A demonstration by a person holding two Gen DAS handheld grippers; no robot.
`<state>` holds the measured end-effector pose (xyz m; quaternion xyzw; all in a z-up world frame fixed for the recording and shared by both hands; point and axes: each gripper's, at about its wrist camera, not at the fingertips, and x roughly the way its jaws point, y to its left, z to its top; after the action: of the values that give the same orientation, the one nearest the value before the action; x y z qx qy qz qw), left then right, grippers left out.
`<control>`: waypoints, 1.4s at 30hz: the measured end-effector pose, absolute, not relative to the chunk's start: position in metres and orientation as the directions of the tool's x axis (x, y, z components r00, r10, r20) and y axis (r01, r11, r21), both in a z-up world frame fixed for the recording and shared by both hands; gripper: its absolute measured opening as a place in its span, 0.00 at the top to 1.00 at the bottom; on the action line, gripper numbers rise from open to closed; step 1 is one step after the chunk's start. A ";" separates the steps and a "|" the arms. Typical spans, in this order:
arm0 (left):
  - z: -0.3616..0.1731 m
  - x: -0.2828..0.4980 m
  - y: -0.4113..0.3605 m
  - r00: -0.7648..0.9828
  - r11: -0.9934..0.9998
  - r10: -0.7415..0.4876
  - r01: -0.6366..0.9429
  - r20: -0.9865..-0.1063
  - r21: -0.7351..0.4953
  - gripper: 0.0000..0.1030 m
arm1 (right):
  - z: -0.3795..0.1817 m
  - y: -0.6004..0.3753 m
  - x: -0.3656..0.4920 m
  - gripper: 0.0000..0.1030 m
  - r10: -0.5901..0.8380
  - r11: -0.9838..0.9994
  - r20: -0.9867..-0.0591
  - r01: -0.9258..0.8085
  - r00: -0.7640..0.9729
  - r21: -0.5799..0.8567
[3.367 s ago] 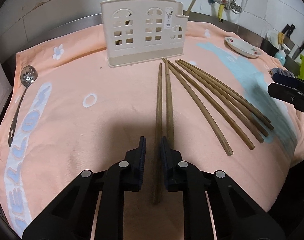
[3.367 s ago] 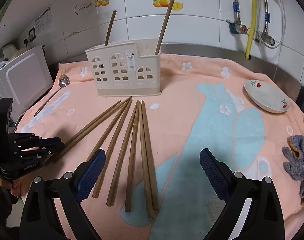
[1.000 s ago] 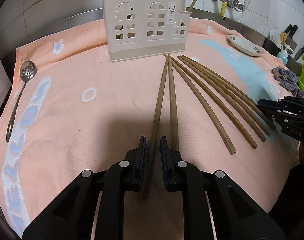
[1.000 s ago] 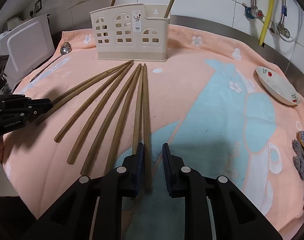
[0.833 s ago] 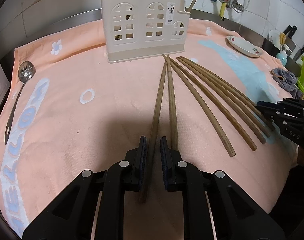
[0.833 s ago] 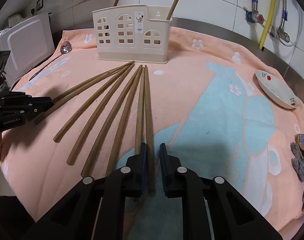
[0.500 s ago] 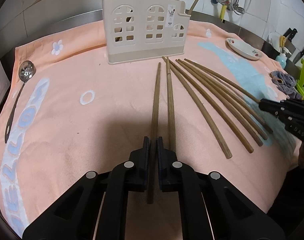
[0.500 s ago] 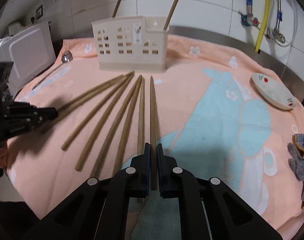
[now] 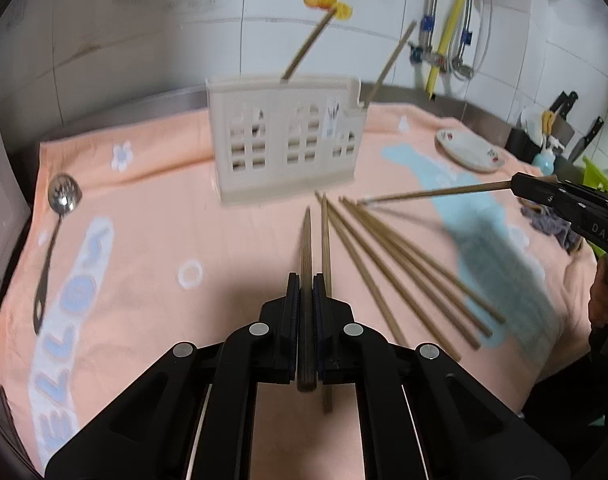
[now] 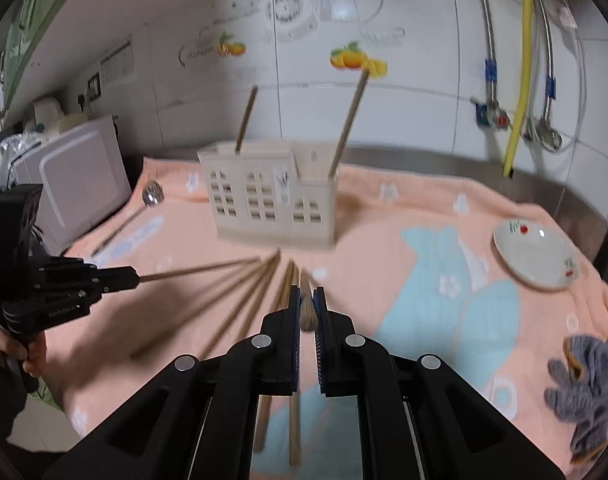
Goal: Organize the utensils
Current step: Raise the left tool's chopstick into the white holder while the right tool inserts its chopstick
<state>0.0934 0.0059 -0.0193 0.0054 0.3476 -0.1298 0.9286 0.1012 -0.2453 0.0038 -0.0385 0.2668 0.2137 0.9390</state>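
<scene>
Each gripper pinched one chopstick above the peach towel.

Nearest in the left wrist view, the left gripper clamped a chopstick, its tip aimed at the cream utensil holder; five loose chopsticks lay fanned on the towel. Only this view showed the knives. The right wrist view showed the right gripper pressed on another chopstick, seemingly lifted, though blurred, and alone showed the white appliance.
</scene>
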 end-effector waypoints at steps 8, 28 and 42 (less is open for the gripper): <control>0.018 0.111 0.003 0.768 0.964 -0.239 0.263 -0.594 -0.047 0.95 | 0.038 -0.237 0.129 0.94 0.416 0.890 -0.483 -0.454 0.770 0.044; 0.148 0.146 0.007 0.887 0.962 -0.208 0.261 -0.412 0.076 0.95 | 0.157 -0.229 0.184 0.94 0.476 0.852 -0.418 -0.523 0.774 0.002; 0.187 0.191 -0.005 0.947 0.971 -0.129 0.181 -0.293 0.156 0.95 | 0.157 -0.208 0.222 0.94 0.449 0.856 -0.452 -0.516 0.771 -0.031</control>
<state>0.1910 -0.0053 0.1867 0.0909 0.1420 -0.0789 0.9825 0.2220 -0.2080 0.1567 -0.0770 0.2196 0.2573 0.9379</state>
